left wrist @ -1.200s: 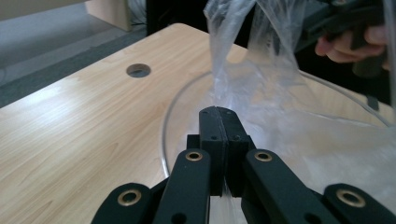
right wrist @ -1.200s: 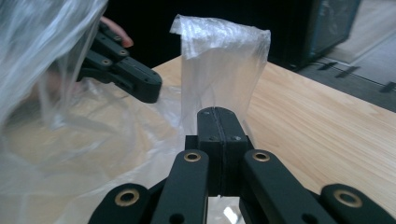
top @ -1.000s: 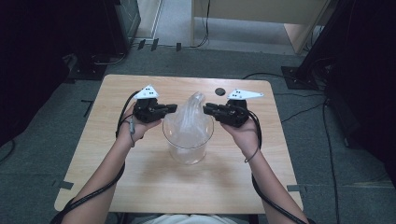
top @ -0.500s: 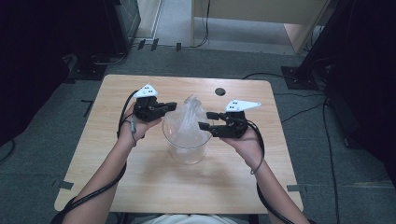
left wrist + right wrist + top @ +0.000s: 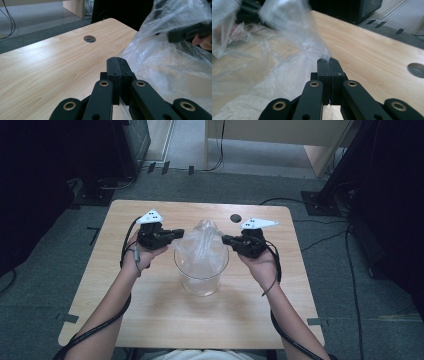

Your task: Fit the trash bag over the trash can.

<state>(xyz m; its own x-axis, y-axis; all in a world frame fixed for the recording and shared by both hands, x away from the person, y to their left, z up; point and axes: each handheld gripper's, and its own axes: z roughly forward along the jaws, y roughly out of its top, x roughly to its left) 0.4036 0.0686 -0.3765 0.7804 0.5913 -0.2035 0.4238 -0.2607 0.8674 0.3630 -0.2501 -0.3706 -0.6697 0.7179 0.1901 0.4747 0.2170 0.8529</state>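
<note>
Clear plastic bag: sitting in and rising out of a clear glass bowl, crumpled film standing above the rim and spreading toward both sides. In the left gripper view the bag is billowing at the right of the frame; in the right gripper view it is draping across the left half.

Glass bowl: standing upright near the middle of the wooden tabletop, between the two grippers.

Left gripper: being held at the bag's left edge. Its jaws are pressing flat together, and a thin strip of film is showing pinched between them low in its own view.

Right gripper: being held at the bag's right edge, level with the bowl's rim. Its jaws have just been closing and are now meeting on a peak of the film, which is rising from between their tips.

Hands: the person's left hand and right hand are wrapping around the gripper bodies, forearms coming in from the bottom of the high view.

Tabletop: light wood, carrying a round cable hole beyond the bowl. Black cables are trailing from each gripper toward the near edge.
</note>
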